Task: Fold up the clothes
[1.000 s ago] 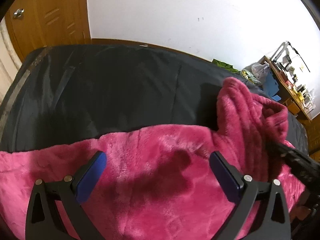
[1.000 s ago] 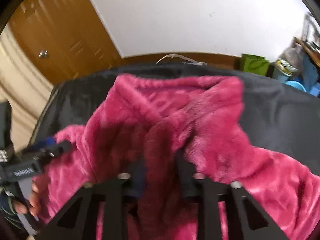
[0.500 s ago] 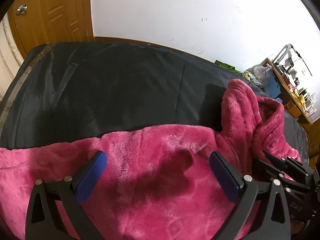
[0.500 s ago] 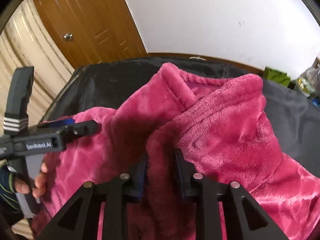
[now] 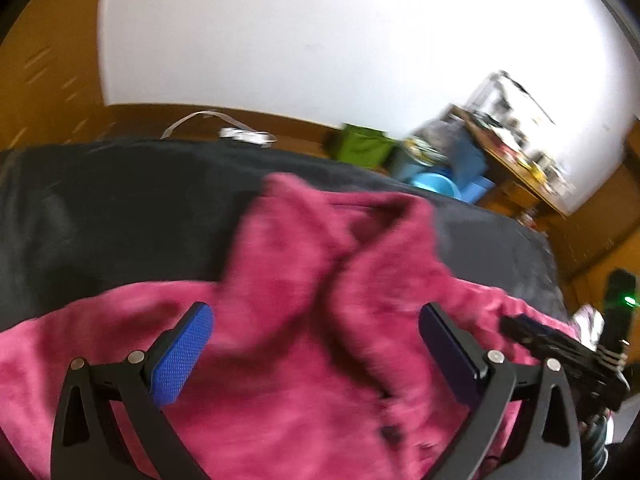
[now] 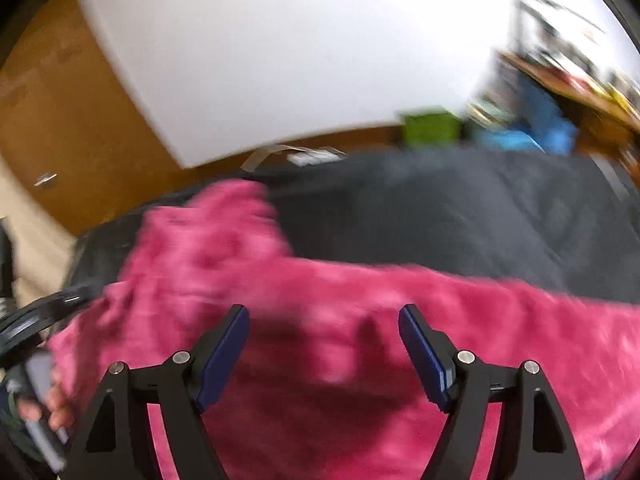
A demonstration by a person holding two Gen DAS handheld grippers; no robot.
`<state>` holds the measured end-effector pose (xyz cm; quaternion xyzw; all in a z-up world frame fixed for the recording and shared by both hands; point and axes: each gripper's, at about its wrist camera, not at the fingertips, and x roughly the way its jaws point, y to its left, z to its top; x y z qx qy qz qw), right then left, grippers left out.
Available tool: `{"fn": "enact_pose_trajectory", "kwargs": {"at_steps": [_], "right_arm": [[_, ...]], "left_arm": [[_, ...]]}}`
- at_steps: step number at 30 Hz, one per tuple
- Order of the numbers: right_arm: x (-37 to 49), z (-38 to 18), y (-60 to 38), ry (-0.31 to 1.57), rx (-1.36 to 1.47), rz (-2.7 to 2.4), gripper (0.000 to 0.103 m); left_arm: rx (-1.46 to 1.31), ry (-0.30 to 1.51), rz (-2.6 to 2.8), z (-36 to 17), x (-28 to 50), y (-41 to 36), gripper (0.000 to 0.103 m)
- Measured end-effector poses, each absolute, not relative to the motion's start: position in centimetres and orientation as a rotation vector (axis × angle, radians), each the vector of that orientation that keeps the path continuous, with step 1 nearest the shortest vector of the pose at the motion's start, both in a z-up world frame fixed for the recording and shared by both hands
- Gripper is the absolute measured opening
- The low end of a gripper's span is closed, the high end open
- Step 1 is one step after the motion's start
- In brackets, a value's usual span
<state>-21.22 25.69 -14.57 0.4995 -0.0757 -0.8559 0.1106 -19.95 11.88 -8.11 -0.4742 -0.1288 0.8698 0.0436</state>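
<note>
Pink fleece garment (image 5: 304,320) lies rumpled on the dark bed cover (image 5: 100,216), collar end bunched up; left gripper (image 5: 316,344) and right gripper (image 6: 323,344) both hover over the garment, jaws spread wide, holding nothing; frames blurred

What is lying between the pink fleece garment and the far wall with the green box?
In the right wrist view, only bare dark bedcover lies between the pink fleece garment and the green box by the wall.

We see a white wall (image 5: 300,40) up top, a green bag (image 5: 362,146) and blue tub (image 5: 434,184) right of centre, a wooden door (image 6: 52,120) left.
</note>
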Motion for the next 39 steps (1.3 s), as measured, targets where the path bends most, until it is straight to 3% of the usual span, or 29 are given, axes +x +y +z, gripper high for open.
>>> {"fn": "enact_pose_trajectory", "kwargs": {"at_steps": [4,8,11,22,26,39], "right_arm": [[-21.5,-16.8,29.1,-0.21,1.647,-2.609,0.079],[-22.2,-17.6,29.2,0.022,1.672,-2.641,0.08],[-23.0,-17.8,29.0,0.065,1.697,-2.625,0.085],[-16.8,-12.1,31.9,-0.141,1.614,-2.655,0.086],[-13.1,-9.9,34.3,-0.232,1.62,-2.698,0.086],[-2.9,-3.7,35.2,-0.246,1.424,-2.659,0.086]], "left_arm": [[-1.5,-0.203,2.658,-10.3,-21.5,14.4,0.103],[-1.544,-0.012,2.645,-12.5,-23.1,17.0,0.103],[-1.563,0.078,2.64,-13.0,-23.4,18.0,0.103],[-1.539,-0.165,2.587,-9.1,-18.7,15.3,0.103],[-1.565,-0.146,2.536,-8.9,-16.9,16.9,0.103],[-1.667,-0.127,2.486,-6.6,-6.5,19.4,0.103]]}}
